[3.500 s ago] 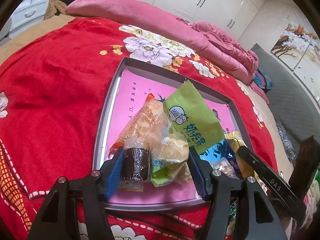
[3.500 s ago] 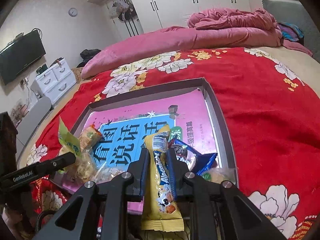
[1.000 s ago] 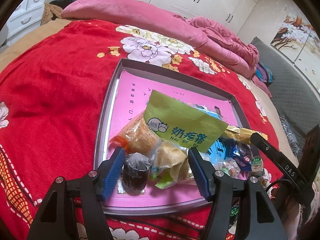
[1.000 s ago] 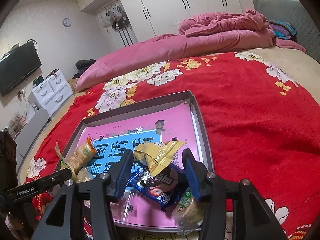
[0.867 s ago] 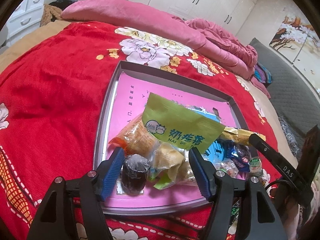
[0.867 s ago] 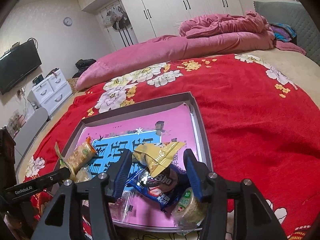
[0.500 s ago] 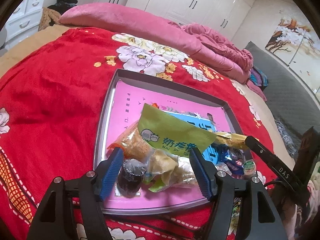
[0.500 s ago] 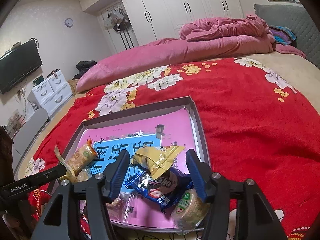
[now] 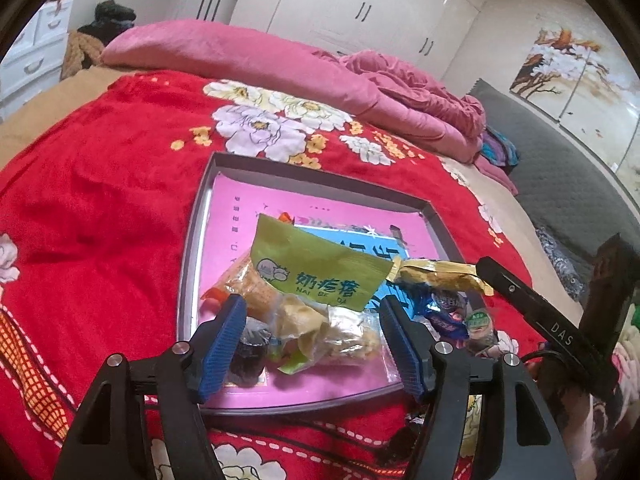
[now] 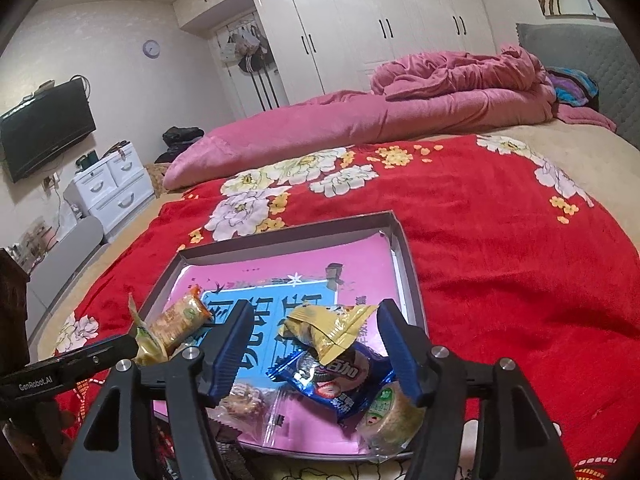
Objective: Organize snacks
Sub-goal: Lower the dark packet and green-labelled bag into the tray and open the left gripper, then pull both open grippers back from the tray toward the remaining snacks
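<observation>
Left gripper: jaws spread wide, holding nothing, poised low over the near edge of the tray. Just inside its left finger lies a dark roll in clear wrap; beyond that finger, an orange cracker pack lies aslant. Between the fingers sits a clear bag of pale pastry, and ahead of them a green pouch rests on top of the cracker pack and the pastry. Past its right finger, a yellow wrapper lies over a blue cookie pack, with a green-labelled round cake beside it. All snacks crowd the near end of the tray; its pink and blue liner is bare at the far end.

Right gripper: jaws likewise wide apart and empty, hanging over the tray's near right corner. To the left of its left finger lie the cracker pack and the edge of the green pouch. Between the fingers, the yellow wrapper is crumpled upon the blue cookie pack; a clear bag of small biscuits lies near the left finger, the round cake under the right one. The tray rests on a red flowered blanket.
</observation>
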